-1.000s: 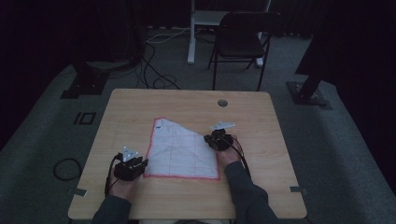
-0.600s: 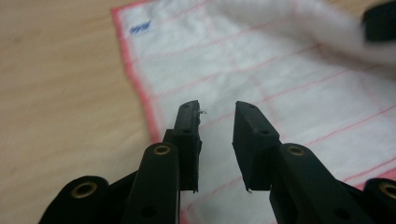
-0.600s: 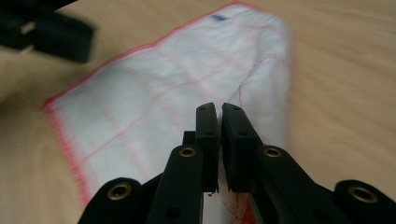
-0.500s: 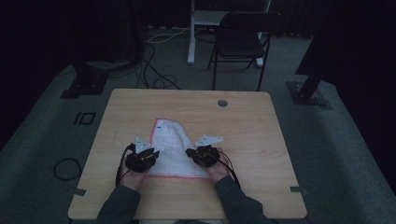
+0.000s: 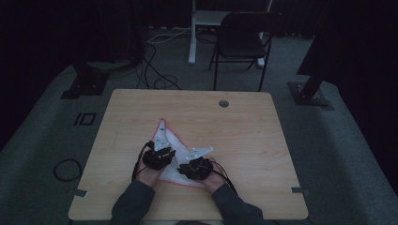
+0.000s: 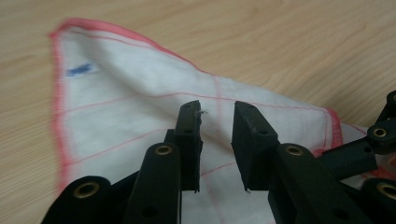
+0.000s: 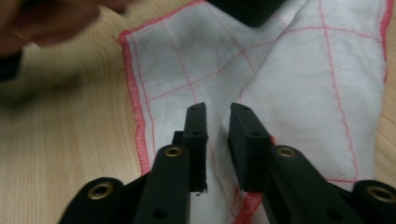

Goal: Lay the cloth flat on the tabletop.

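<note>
Sleeves (image 5: 141,206) – two forearms are seen entering from the near edge, at six o'clock on the table (image 5: 244,140), a gripper held in each hand.

Left gripper (image 5: 162,157) – set just left of the table's near middle, above the cloth. In the left gripper view a narrow gap is kept between the jaws; they have just been closing, and white cloth is seen through the gap, but no fold is pinched by the pads. Released.

Right gripper (image 5: 190,168) – set just beside the left one, at its four o'clock. In the right gripper view the jaws stand slightly apart over a crease of the cloth; they have just been opening, and nothing is clamped. Released.

Cloth (image 5: 164,136) – white, red-hemmed, crossed by thin red lines, with a small blue mark near one corner (image 6: 79,70). It is gathered into a narrow wedge on the near half of the table, its far tip pointed toward twelve o'clock, its near part lying under both grippers.

Hole (image 5: 224,103) – a round grommet, at the table's far edge, about one o'clock from the cloth.

Chair (image 5: 244,37) – dark, on the floor beyond the table, at twelve o'clock.
</note>
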`<state>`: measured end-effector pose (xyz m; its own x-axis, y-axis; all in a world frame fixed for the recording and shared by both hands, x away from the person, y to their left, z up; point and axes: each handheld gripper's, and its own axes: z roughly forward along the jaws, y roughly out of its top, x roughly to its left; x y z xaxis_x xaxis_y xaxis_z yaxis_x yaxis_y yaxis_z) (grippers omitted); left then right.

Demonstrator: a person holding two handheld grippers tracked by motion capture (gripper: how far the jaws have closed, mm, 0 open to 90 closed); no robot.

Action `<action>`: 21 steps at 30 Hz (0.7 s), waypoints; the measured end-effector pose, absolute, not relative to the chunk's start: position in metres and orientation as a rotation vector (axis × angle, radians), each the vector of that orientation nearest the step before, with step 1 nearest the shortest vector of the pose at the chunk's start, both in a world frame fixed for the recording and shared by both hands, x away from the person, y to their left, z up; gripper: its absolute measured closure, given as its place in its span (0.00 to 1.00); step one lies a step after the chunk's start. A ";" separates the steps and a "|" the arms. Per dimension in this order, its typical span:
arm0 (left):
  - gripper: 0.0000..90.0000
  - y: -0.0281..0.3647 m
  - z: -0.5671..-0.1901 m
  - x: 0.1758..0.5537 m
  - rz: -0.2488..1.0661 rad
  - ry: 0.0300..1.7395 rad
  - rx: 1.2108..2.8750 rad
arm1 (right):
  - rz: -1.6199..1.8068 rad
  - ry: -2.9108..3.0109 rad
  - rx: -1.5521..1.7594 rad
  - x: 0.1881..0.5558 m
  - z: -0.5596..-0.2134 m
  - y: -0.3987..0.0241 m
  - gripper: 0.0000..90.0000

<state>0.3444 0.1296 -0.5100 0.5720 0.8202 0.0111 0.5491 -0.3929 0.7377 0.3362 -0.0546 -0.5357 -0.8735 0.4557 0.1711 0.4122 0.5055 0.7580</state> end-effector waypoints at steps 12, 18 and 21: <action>0.93 0.127 -0.529 0.347 0.485 1.124 2.202 | 1.347 2.584 0.910 0.351 -0.518 -0.088 0.75; 0.94 0.136 -0.532 0.342 0.482 1.140 2.188 | 1.305 2.486 1.104 0.374 -0.523 -0.096 0.78; 0.93 0.137 -0.532 0.342 0.484 1.142 2.190 | 1.289 2.498 1.115 0.378 -0.528 -0.090 0.76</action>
<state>0.3418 0.1374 -0.5323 0.5603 0.8274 0.0375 0.6028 -0.4384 0.6666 0.3780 -0.0902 -0.5278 -0.7220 0.6572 0.2166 0.5573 0.3667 0.7450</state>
